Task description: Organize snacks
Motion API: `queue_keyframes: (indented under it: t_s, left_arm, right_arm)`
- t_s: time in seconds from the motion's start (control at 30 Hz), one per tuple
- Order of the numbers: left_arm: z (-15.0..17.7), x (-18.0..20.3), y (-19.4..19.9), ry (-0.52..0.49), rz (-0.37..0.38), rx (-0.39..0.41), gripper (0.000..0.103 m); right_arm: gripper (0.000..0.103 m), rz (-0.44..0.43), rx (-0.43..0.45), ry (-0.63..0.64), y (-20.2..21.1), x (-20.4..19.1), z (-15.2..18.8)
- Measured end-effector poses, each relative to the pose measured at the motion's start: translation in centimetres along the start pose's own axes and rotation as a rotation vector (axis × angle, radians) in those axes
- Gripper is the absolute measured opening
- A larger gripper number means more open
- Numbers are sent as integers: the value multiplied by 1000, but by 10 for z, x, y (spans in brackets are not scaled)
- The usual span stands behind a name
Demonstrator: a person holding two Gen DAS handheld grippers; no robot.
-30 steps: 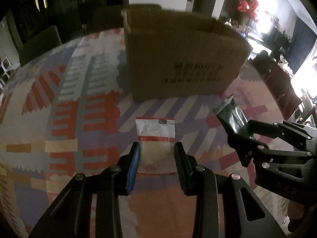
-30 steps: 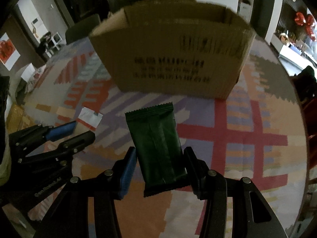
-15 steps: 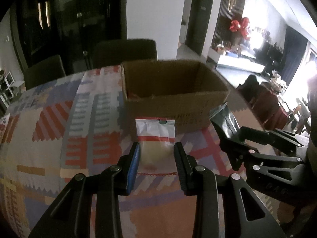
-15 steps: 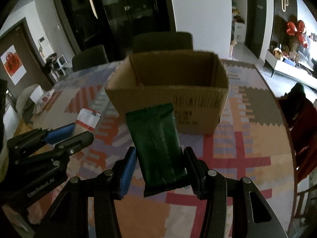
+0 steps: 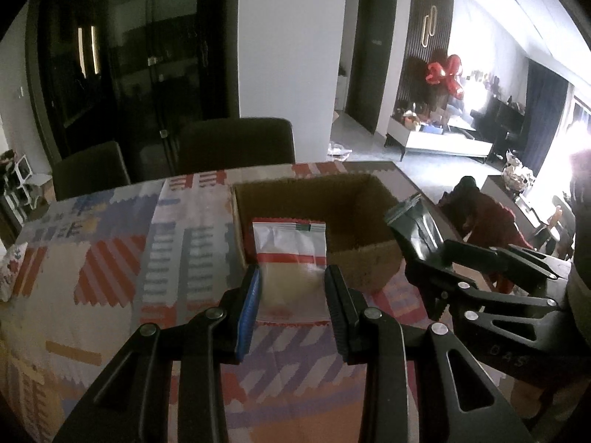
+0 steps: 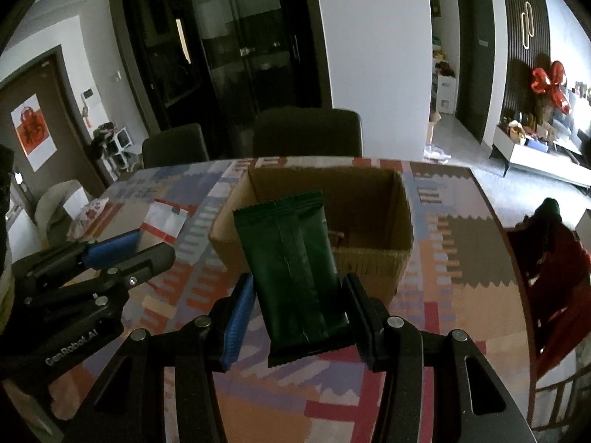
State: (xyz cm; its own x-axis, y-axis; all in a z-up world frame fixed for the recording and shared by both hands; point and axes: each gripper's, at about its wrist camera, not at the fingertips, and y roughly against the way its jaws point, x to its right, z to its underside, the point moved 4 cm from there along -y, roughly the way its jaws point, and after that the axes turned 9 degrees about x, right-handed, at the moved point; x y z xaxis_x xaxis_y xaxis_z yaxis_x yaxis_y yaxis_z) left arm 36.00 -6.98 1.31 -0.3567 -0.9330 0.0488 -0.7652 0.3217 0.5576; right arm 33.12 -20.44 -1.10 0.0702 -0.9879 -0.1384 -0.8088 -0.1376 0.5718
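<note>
The left gripper (image 5: 291,295) is clamped, narrowly parted, on a white-and-red snack packet (image 5: 290,258); the right gripper (image 6: 297,304), a little wider, pinches a dark green snack packet (image 6: 291,269) — both packets held off the patterned tablecloth (image 6: 461,302). At twelve o'clock past each stands the open cardboard box (image 6: 373,258), dark chairs (image 6: 306,133) beyond.

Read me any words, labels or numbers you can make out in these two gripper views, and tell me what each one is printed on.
"GenRobot.AI": on the side of the left tool, seen in the right wrist view.
"D4S", or close to it, faint: on the body of the right tool, seen in the left wrist view.
White and red packet: print too blurred.
Green packet: no readable text.
Cardboard box: print too dim.
</note>
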Motion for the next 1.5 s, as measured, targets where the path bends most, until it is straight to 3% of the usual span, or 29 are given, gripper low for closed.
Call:
queue_keyframes:
  t_s: [0.27, 0.6, 0.67, 0.7, 0.73, 0.8, 0.97, 1.07, 1.17, 1.5]
  left_arm:
    - [-32, -4, -24, 3, 6, -13, 35]
    - [-55, -12, -78, 34, -1, -99, 36]
    - [-57, -13, -87, 35, -17, -110, 46]
    - [-58, -14, -90, 36, -25, -114, 58]
    - [-58, -15, -92, 40, -35, -112, 63]
    - [-57, -17, -92, 41, -45, -108, 64]
    - [-47, -15, -80, 19, -67, -94, 69]
    - [-42, -17, -66, 2, -98, -73, 78]
    - [-35, -18, -45, -5, -133, -35, 83]
    - [-5, -8, 32, -29, -143, 77, 95]
  right_arm:
    - [50, -4, -35, 2, -23, 8, -29]
    - [50, 29, -86, 12, -64, 24, -57]
    - [50, 35, -95, 5, -71, 29, -62]
    - [51, 38, -101, -7, -75, 32, -64]
    - [51, 44, -111, -16, -79, 35, -65]
    - [63, 56, -133, -27, -85, 40, -65]
    - [66, 88, -125, -33, -81, 46, -60]
    - [67, 102, -103, -4, -70, 40, -56]
    - [75, 125, -62, 17, -49, 32, -48]
    - [83, 161, 37, -40, 23, 17, -14]
